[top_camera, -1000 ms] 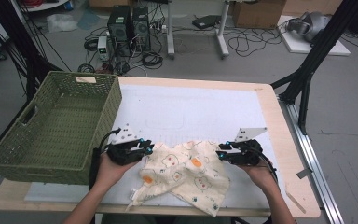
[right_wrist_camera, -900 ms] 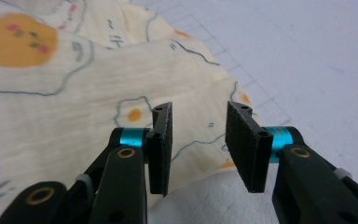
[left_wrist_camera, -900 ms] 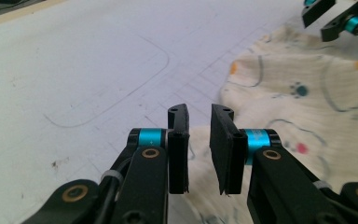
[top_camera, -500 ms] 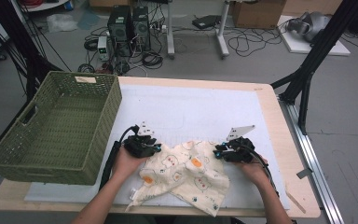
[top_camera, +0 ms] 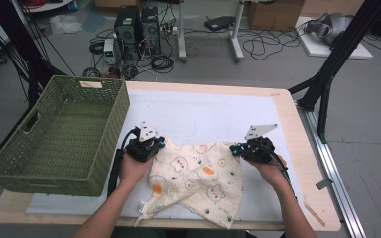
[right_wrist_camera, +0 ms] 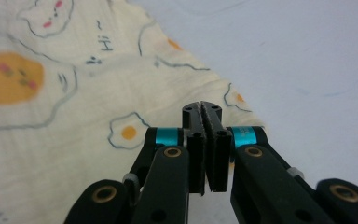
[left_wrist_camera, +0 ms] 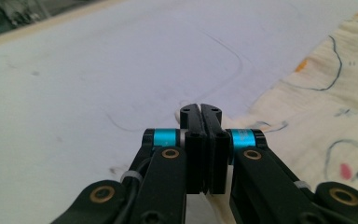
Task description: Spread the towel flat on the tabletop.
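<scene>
A white mat (top_camera: 213, 111) covers the top of a light wood table (top_camera: 307, 168). The room floor (top_camera: 287, 64) behind it is grey, with black cables, two dark computer boxes (top_camera: 139, 25) and black stands.

There is one cloth (top_camera: 198, 183), pale yellow with little eggs and cat faces drawn on it. It lies flat and a bit crumpled on the mat, between the two grippers, and spreads from them toward the person's side of the table.

There is one green woven basket (top_camera: 59, 144). It sits just to the outer side of the left gripper (top_camera: 151, 144).

There are two grippers, one in each hand. The left gripper has just been closing, and its jaws are now pressed together at the cloth's corner beside it. I cannot tell if cloth is pinched in them.

The right gripper (top_camera: 238, 148) has just been closing too. Its jaws are together over the cloth's other top corner, and I cannot tell if they pinch it.
</scene>
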Available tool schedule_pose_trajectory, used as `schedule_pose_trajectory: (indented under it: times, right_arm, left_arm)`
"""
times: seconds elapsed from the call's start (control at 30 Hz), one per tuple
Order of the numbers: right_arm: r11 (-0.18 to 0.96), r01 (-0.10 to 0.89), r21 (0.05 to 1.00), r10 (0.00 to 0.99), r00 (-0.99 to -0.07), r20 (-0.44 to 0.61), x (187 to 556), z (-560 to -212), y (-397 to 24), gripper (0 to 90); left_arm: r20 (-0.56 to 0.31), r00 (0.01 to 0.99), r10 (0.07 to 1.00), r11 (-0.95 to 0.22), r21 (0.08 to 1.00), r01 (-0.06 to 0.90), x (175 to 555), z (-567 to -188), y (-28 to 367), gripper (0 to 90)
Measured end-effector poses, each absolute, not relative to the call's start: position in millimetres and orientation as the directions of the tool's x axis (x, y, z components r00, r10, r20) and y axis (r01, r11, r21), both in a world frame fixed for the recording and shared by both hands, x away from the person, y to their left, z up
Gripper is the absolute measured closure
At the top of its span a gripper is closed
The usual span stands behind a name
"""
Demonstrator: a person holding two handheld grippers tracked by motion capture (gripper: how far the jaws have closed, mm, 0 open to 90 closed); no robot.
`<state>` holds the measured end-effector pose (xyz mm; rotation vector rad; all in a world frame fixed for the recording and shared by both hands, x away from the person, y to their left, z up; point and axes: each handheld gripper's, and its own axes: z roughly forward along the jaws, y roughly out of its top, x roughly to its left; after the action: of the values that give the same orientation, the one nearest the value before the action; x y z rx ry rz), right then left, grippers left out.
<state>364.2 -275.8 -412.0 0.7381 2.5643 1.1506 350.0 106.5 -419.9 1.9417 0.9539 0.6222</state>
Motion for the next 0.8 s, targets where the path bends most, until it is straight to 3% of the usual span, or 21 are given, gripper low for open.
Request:
schedule_pose_trajectory:
  times: [0.17, 0.2, 0.23, 0.27, 0.47, 0.8]
  right_arm:
    - [0.536, 0.341, 0.772, 0.592, -0.804, -0.055, 379.0, -395.2, -279.4, 88.8]
    - [0.517, 0.343, 0.785, 0.610, -0.791, -0.056, 382.5, -393.2, -280.0, 85.7]
    - [0.496, 0.347, 0.796, 0.636, -0.769, -0.061, 385.4, -392.1, -280.3, 74.3]
    - [0.473, 0.350, 0.808, 0.650, -0.758, -0.052, 387.0, -392.1, -281.2, 71.8]
    - [0.478, 0.405, 0.780, 0.615, -0.788, 0.033, 379.8, -398.1, -283.2, 63.4]
    - [0.485, 0.317, 0.815, 0.486, -0.872, 0.050, 310.2, -404.1, -275.2, 55.9]
  left_arm:
    - [0.075, 0.486, 0.870, -0.247, 0.922, 0.299, 366.1, -405.3, 114.1, 87.1]
    - [0.070, 0.467, 0.881, -0.232, 0.926, 0.299, 369.8, -404.4, 114.1, 83.5]
    - [0.058, 0.465, 0.883, -0.227, 0.921, 0.316, 373.6, -404.4, 114.8, 74.6]
    - [0.051, 0.467, 0.883, -0.230, 0.914, 0.335, 375.7, -405.1, 115.3, 72.6]
    - [0.052, 0.537, 0.842, -0.285, 0.888, 0.361, 367.0, -405.7, 115.8, 66.8]
    - [0.055, 0.654, 0.755, -0.343, 0.882, 0.322, 311.0, -416.2, 126.1, 62.1]
